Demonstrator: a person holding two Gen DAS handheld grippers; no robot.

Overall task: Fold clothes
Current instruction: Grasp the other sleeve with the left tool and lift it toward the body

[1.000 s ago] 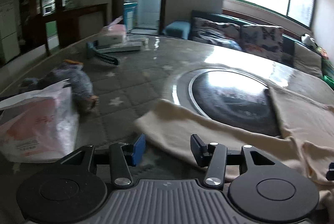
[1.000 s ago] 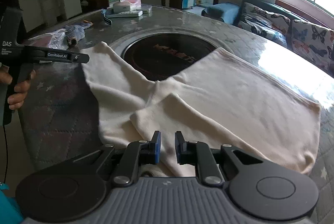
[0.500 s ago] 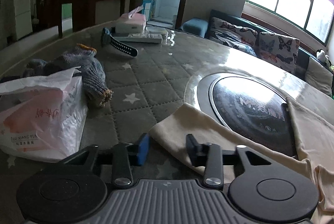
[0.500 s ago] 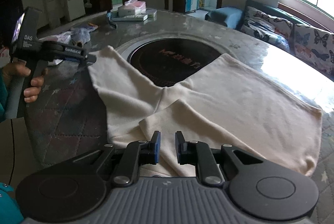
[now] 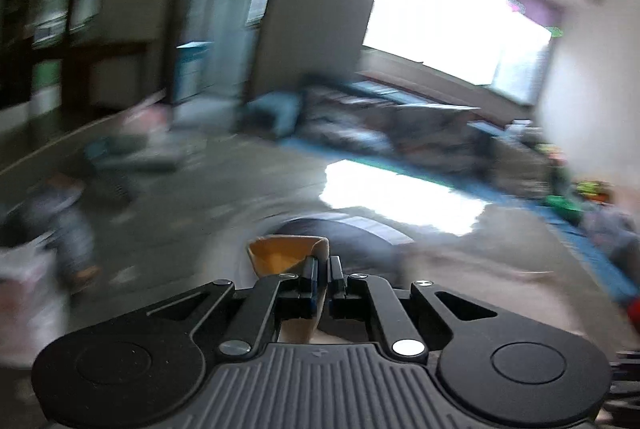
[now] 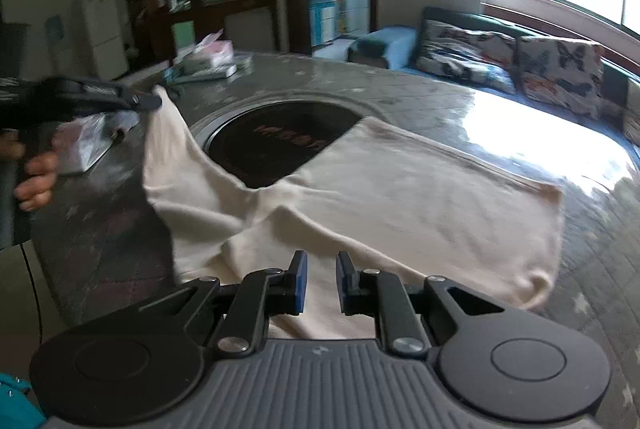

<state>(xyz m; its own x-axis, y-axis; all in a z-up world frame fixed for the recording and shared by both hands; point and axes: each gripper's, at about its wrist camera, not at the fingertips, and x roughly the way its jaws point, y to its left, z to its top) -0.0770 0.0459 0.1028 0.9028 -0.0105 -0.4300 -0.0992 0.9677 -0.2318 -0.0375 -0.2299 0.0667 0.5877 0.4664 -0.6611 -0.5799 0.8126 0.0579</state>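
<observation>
Left wrist view was motion-blurred: the left claw (image 5: 323,271), open a second earlier, had just closed on a corner of the cream garment (image 6: 400,189) and lifted it off the table (image 6: 460,101). To its right, the right claw (image 6: 318,283) sat narrow over the near fold; whether it gripped cloth could not be told. Judgement: a fold was starting, most of the garment lying flat.
</observation>
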